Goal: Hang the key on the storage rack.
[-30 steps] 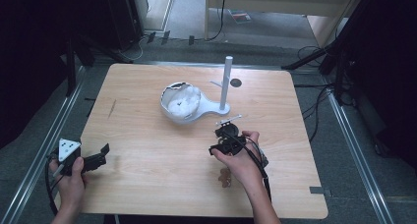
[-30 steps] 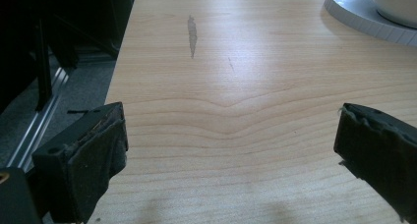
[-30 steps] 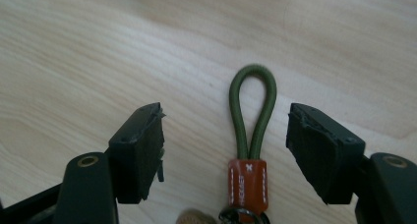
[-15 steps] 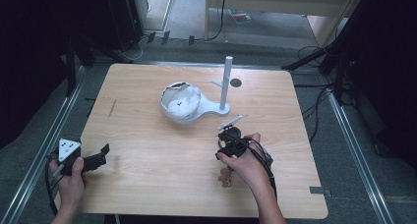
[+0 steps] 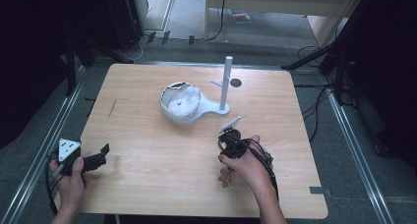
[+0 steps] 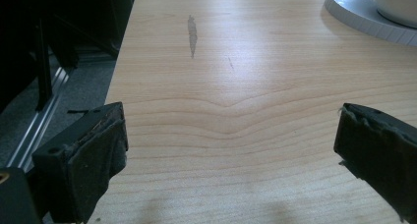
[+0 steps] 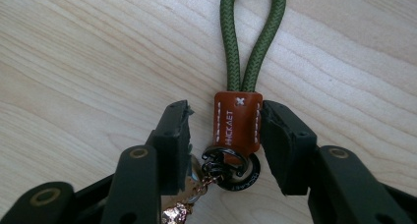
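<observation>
— Two jaws of the right hand-held gripper (image 7: pixel 223 135) flank the keychain's brown leather tab (image 7: pixel 237 123), slightly apart, not clamped. It lies on the worktop (image 7: pixel 74 62), lower centre of frame.

— Risk?

— Closing off-centre may pinch only the ring (image 7: pixel 236 170); the green cord loop (image 7: pixel 253 37) could slip free. The left hand-held gripper (image 6: pixel 226 150) gapes wide, holding nothing.
</observation>
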Tool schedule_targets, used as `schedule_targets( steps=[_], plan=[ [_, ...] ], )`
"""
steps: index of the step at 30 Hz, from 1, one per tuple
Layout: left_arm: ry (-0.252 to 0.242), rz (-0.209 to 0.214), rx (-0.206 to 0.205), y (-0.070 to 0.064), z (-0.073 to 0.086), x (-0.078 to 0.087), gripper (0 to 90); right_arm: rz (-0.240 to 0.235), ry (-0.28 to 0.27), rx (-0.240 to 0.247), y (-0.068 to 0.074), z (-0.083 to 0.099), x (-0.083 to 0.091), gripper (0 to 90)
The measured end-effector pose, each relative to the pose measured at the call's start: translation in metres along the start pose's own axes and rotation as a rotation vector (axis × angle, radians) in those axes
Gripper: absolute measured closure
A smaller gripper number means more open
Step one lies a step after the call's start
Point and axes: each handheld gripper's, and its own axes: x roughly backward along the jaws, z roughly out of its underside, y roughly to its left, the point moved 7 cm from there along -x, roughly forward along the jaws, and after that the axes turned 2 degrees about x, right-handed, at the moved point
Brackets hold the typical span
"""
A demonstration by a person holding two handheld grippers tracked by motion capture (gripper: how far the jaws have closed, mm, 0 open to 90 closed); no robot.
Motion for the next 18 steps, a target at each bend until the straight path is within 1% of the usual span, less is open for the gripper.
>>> schedule_targets(
  steps=[3, 5, 8, 11, 14, 16, 18],
  plan=[
    [0.000, 0.000, 0.001, 0.000, 0.000, 0.000, 0.3, 0.003, 0.014, 0.002, -0.002, 0.001, -0.001, 57.8],
    [0.000, 0.000, 0.001, 0.000, 0.000, 0.000, 0.3, 0.006, 0.030, 0.010, -0.002, 0.001, -0.003, 57.7],
    [0.000, 0.000, 0.001, 0.000, 0.000, 0.000, 0.4, 0.016, 0.045, 0.008, -0.001, 0.002, -0.006, 57.4],
    [0.000, 0.000, 0.001, 0.000, 0.000, 0.000, 0.4, 0.027, 0.043, 0.013, -0.002, 0.001, -0.007, 58.0],
    [0.000, 0.000, 0.001, 0.000, 0.000, 0.000, 0.4, 0.032, 0.054, 0.004, -0.003, 0.001, -0.008, 60.6],
    [0.001, -0.001, 0.002, 0.000, 0.000, 0.000, 0.4, 0.050, 0.068, 0.007, -0.004, 0.002, -0.011, 62.9],
    [0.001, -0.001, 0.002, 0.000, 0.000, 0.000, 0.4, 0.060, 0.068, 0.009, -0.004, 0.002, -0.012, 66.0]
  ],
)
